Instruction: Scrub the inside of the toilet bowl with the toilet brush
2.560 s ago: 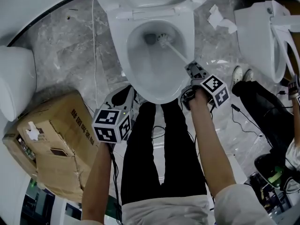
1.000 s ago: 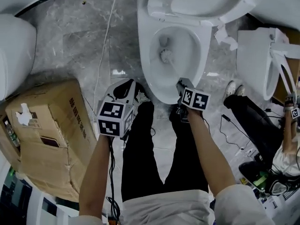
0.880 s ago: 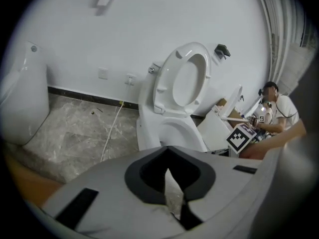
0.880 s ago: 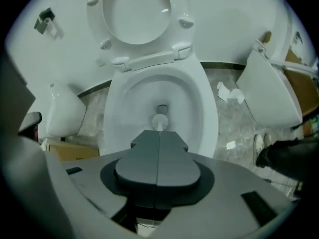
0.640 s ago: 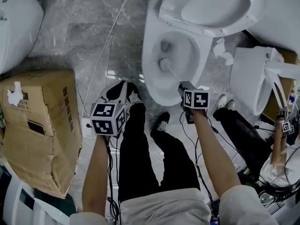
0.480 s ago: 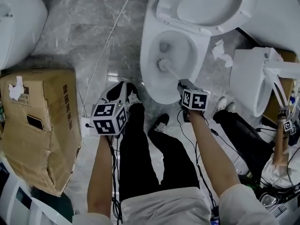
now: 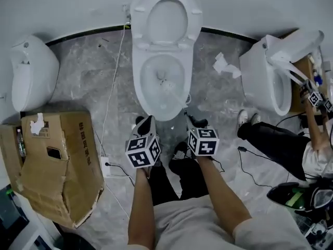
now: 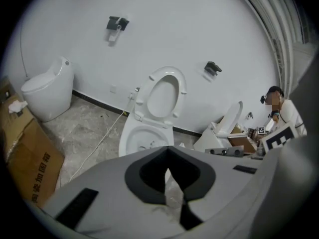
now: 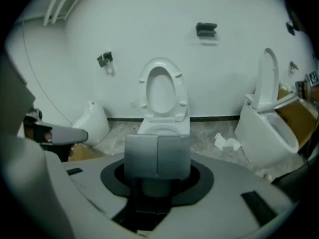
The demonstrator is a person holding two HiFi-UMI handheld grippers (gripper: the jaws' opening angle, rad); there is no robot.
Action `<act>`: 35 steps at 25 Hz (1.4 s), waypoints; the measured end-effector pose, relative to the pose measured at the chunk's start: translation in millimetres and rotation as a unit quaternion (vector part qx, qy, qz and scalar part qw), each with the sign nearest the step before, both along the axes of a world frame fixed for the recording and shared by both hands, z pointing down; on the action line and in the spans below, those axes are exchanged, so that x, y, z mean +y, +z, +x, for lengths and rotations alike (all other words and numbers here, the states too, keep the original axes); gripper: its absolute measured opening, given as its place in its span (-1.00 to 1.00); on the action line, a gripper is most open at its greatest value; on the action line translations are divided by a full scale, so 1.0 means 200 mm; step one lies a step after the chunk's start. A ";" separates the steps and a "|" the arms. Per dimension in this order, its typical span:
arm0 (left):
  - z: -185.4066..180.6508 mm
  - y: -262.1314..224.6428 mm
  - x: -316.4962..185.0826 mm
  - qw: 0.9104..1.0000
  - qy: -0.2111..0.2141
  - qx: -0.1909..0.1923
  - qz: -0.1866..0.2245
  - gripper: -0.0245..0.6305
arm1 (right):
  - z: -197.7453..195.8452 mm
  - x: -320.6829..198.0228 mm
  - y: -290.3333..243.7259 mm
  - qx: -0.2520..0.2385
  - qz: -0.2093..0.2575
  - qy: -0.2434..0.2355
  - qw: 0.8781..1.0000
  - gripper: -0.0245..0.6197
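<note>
Toilet brush (image 7: 164, 82): head down inside the toilet bowl (image 7: 139, 87), centre-top of frame, near the bowl's middle. Thin handle slanting down-right to the right gripper (image 7: 190, 120). Pads there pressed together, pinching the handle's end. Left gripper (image 7: 148, 125): pressed together on nothing, parked just below the bowl's front rim, left of the handle.

Step, by the look of it: scrub under way. Bristle contact with the porcelain too small to tell. Next: sweep the head round the inner wall and up under the rim. Calls for a firm pinch, since a long thin handle is likely to twist between the pads. No job for the left one.

Seat (image 7: 166, 15) raised against the wall, clear of the stroke. White cable (image 7: 112, 87) along the marble floor (image 7: 88, 72), left of the bowl, well apart from the brush. Crumpled paper (image 7: 225, 65) on the floor to the right. Second toilet (image 7: 265, 79) upper right, another person (image 7: 291, 139) beside it. Rounded one-piece toilet (image 7: 34, 77) far left, torn cardboard box (image 7: 57, 160) lower left. Nothing in the brush's way.
</note>
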State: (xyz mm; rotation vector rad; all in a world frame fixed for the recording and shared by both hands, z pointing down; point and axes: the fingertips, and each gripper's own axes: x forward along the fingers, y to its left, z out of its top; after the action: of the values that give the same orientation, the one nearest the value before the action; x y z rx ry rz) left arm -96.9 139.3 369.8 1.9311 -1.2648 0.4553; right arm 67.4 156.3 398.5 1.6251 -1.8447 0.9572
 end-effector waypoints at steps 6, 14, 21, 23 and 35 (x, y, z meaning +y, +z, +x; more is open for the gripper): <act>0.21 -0.47 0.36 0.999 -0.012 -0.025 0.025 -0.85 | 0.14 0.38 -0.45 -0.094 0.013 0.035 0.995 -0.37; 0.33 -0.55 0.49 0.997 0.025 -0.064 0.021 -0.85 | 0.33 0.56 -0.68 0.000 0.020 -0.077 0.997 -0.38; 0.39 -0.60 0.51 0.994 0.049 -0.087 0.034 -0.85 | 0.41 0.59 -0.66 0.036 0.034 -0.105 0.993 -0.38; 0.40 -0.60 0.56 0.994 0.054 -0.087 0.041 -0.85 | 0.41 0.62 -0.63 0.040 0.038 -0.109 0.993 -0.38; 0.46 -0.55 0.68 0.978 0.133 -0.146 0.067 -0.85 | 0.35 0.71 -0.67 0.096 0.060 -0.150 0.982 -0.38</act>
State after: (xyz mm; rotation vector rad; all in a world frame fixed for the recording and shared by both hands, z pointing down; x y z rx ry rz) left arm -4.5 274.6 258.9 2.2213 -1.2465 0.8341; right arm 137.2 297.7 264.5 1.3958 -1.9702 0.5502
